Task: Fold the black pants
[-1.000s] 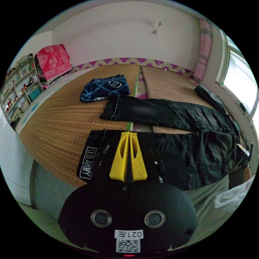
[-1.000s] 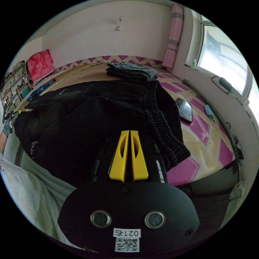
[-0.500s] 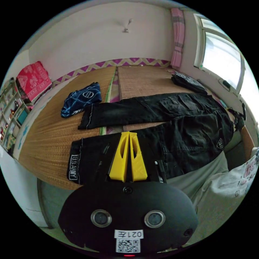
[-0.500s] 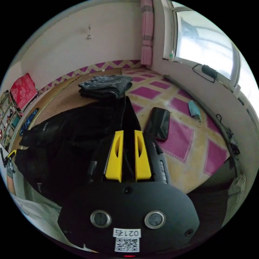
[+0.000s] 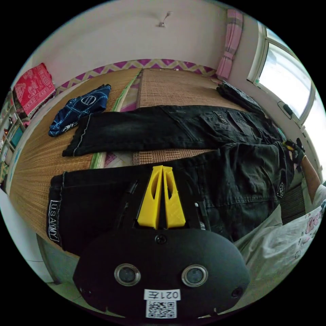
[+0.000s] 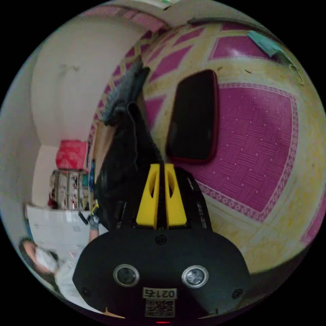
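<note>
Left yellow-jawed gripper point(image 5: 162, 167): jaws closed together over the near leg of the black cargo pants point(image 5: 190, 129), grip unclear. Right yellow-jawed gripper point(image 6: 161, 165): jaws closed at the pants' edge, dark red-rimmed phone point(image 6: 193, 117) at 1 o'clock.

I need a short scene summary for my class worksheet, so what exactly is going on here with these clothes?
A person is folding a pair of black pants spread flat on a woven straw mat, using a hand-held gripper in each hand. The left hand-held gripper, jaws together, is over the nearer pant leg. The right hand-held gripper, jaws also together, is at the waist end, beside a dark phone on the pink patterned mat. The legs lie side by side, not yet folded. A folded blue garment lies nearby.
</note>
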The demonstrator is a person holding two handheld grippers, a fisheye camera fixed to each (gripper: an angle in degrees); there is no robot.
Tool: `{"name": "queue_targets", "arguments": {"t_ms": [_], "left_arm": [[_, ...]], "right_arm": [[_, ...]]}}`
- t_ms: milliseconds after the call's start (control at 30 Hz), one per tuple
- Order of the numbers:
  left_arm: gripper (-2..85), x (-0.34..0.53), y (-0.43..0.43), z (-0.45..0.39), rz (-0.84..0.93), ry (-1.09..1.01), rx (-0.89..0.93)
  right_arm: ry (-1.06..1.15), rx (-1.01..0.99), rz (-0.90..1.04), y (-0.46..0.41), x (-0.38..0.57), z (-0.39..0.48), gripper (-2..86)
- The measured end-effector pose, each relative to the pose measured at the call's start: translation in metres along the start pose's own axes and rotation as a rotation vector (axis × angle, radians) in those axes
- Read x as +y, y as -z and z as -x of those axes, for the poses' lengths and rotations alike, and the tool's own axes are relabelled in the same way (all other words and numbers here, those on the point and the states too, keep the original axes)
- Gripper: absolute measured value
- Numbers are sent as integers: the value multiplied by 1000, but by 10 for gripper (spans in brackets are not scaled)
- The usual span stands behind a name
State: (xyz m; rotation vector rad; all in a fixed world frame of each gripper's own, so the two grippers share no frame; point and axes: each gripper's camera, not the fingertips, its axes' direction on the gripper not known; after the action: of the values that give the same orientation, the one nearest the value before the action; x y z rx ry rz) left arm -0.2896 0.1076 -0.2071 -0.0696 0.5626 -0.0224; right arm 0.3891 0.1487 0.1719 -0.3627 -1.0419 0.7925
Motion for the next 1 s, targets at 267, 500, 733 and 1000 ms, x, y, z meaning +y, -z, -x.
{"name": "queue_targets", "arguments": {"t_ms": [267, 500, 733, 1000], "left_arm": [[-10, 12, -16, -9, -2, -4, 16], [-10, 23, -25, -15, -11, 2, 17], [-10, 38, -28, -14, -52, 24, 48], [-10, 48, -28, -20, -58, 1, 9]], "right_arm": [[271, 377, -153, 6, 13, 80, 26], [351, 588, -60, -53, 6, 93, -8], [320, 543, -105, -50, 4, 88, -10], [456, 547, -165, -70, -3, 132, -10]]}}
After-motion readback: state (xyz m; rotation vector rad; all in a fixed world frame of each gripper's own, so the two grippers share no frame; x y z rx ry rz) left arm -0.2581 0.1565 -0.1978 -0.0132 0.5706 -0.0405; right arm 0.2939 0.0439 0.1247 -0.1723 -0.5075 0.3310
